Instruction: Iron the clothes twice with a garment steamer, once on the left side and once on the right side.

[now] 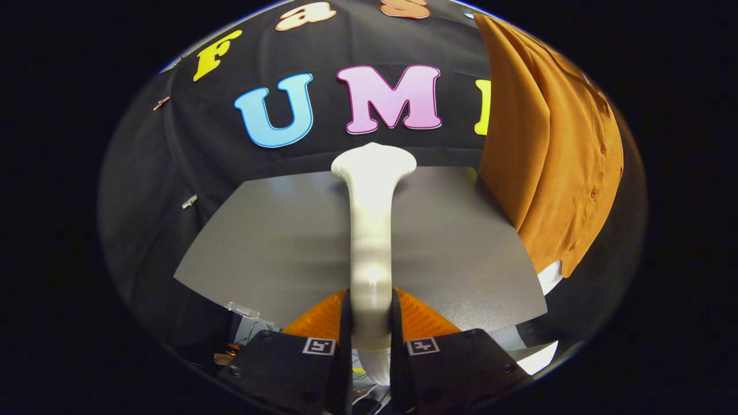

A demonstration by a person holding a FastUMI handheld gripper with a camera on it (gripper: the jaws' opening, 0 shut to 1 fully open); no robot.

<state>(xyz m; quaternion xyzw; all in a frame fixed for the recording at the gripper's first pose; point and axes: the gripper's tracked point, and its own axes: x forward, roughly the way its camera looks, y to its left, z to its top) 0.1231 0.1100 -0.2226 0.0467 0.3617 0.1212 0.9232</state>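
Note:
My gripper (pixel 371 314) is shut on the white handle of the garment steamer (pixel 370 230), both fingers pressing its sides. The steamer reaches straight ahead from the fingers, and its flared head (pixel 373 162) is held above the grey table (pixel 277 242). An orange button shirt (pixel 548 155) hangs at the right, beyond and to the right of the steamer head, its hem reaching down past the table's right edge. The steamer head is apart from the shirt, with a gap of table between them.
The black booth wall (pixel 190 161) stands behind the table and curves round its left side. A white object (pixel 550 275) peeks out below the shirt's hem. Wires and small parts (pixel 242 340) lie under the table's near left corner.

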